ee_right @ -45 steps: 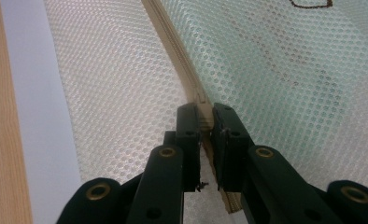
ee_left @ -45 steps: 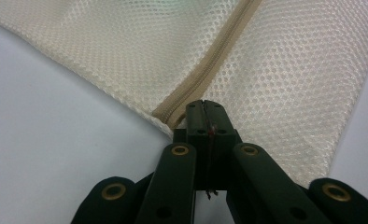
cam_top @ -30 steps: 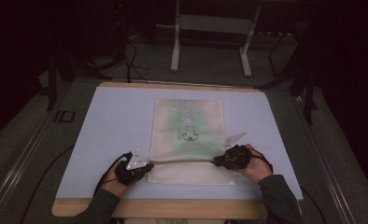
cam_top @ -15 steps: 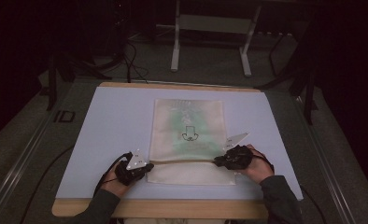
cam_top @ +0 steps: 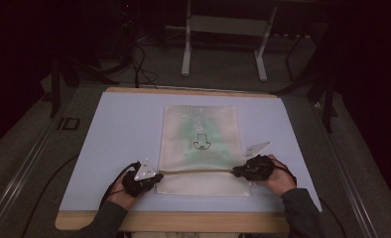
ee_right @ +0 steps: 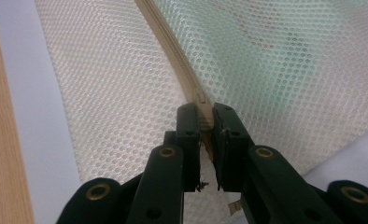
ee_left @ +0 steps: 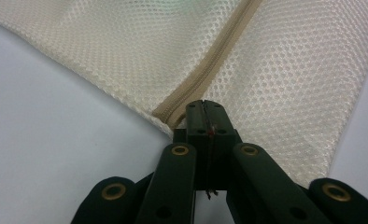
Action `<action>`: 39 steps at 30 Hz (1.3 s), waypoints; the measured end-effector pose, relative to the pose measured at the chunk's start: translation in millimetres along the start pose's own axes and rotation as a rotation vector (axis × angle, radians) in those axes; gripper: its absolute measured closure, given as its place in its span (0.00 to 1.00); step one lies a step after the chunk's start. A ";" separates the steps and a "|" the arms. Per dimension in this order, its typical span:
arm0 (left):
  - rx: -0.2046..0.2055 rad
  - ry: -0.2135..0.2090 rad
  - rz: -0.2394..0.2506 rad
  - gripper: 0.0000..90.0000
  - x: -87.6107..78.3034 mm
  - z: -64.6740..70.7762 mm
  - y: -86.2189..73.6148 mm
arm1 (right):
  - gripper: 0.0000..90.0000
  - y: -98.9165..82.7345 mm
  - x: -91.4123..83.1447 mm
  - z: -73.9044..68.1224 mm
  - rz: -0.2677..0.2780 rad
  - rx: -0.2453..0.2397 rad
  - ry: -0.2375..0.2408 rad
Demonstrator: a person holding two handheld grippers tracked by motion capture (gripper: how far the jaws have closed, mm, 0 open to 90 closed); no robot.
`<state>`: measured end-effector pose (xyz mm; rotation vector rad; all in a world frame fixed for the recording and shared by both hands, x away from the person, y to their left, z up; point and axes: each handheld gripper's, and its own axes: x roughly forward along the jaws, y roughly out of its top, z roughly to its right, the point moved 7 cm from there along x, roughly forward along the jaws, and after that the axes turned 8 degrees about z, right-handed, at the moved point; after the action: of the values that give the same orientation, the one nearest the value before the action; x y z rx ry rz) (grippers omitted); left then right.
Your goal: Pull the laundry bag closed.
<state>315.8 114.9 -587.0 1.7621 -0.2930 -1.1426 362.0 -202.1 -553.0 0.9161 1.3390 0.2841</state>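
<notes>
A cream mesh bag [cam_top: 199,144] lies flat on the pale blue mat [cam_top: 114,134], with something green and a black drawing showing through it. Its tan zipper [cam_top: 198,171] runs across near the front edge. My left gripper [cam_top: 156,177] is shut on the bag's left edge at the zipper's end [ee_left: 173,109]; the left gripper view has the jaws [ee_left: 204,105] pressed together on the fabric. My right gripper [cam_top: 238,172] is at the zipper's right end. In the right gripper view its jaws [ee_right: 204,112] are shut on the zipper pull [ee_right: 203,105], and the zipper tape [ee_right: 166,42] curves away beyond it.
The mat covers a wooden table whose front edge [cam_top: 183,222] is bare. On the dark floor behind stand a metal frame [cam_top: 223,44] and cables [cam_top: 139,64]. Bare mat lies left and right of the bag.
My right gripper has edged slightly to the right at the zipper's end. The left gripper and the bag have stayed put.
</notes>
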 end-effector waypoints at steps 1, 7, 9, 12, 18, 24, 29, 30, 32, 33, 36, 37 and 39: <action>0.000 0.000 0.000 0.99 0.0 0.0 0.0 | 0.91 -0.3 -0.1 0.1 -0.001 0.002 -0.001; 0.000 -0.001 0.000 0.99 0.0 0.0 0.0 | 0.91 -3.2 -3.4 2.1 0.001 0.011 -0.006; 0.000 0.000 0.000 0.99 0.0 0.0 0.0 | 0.91 -3.9 -4.0 2.8 0.003 0.009 -0.008; -0.001 0.000 0.000 0.99 0.1 0.1 0.0 | 0.91 -5.2 -5.8 3.7 0.002 0.014 -0.013; 0.000 -0.001 -0.001 0.99 -0.1 -0.2 -0.1 | 0.91 -8.7 -9.9 6.4 0.001 0.020 -0.023; 0.000 -0.001 0.000 0.99 0.0 -0.1 0.0 | 0.91 -9.0 -12.5 8.0 0.004 0.022 -0.026; -0.001 -0.002 0.000 0.99 -0.1 -0.3 -0.1 | 0.91 -10.4 -14.7 9.5 0.004 0.029 -0.031; 0.000 -0.002 0.000 0.99 -0.1 -0.3 -0.1 | 0.91 -11.8 -15.9 10.3 0.006 0.035 -0.032; -0.001 -0.002 0.000 0.99 -0.1 -0.3 -0.1 | 0.91 -13.2 -16.8 11.1 0.006 0.033 -0.032; 0.000 -0.002 0.000 0.99 -0.1 -0.2 -0.1 | 0.91 -13.6 -17.1 10.9 0.006 0.038 -0.032; 0.000 -0.001 0.000 0.99 -0.1 -0.2 -0.1 | 0.91 -14.3 -17.2 11.0 0.009 0.043 -0.031; -0.002 -0.001 0.001 0.99 0.0 0.0 0.0 | 0.91 -14.7 -17.2 11.1 0.008 0.042 -0.031; -0.001 -0.001 0.000 0.99 0.0 0.0 -0.1 | 0.91 -15.0 -16.9 11.4 0.011 0.041 -0.030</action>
<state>315.7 114.9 -587.0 1.7603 -0.2928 -1.1436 363.3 -227.3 -552.1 0.9590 1.3165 0.2511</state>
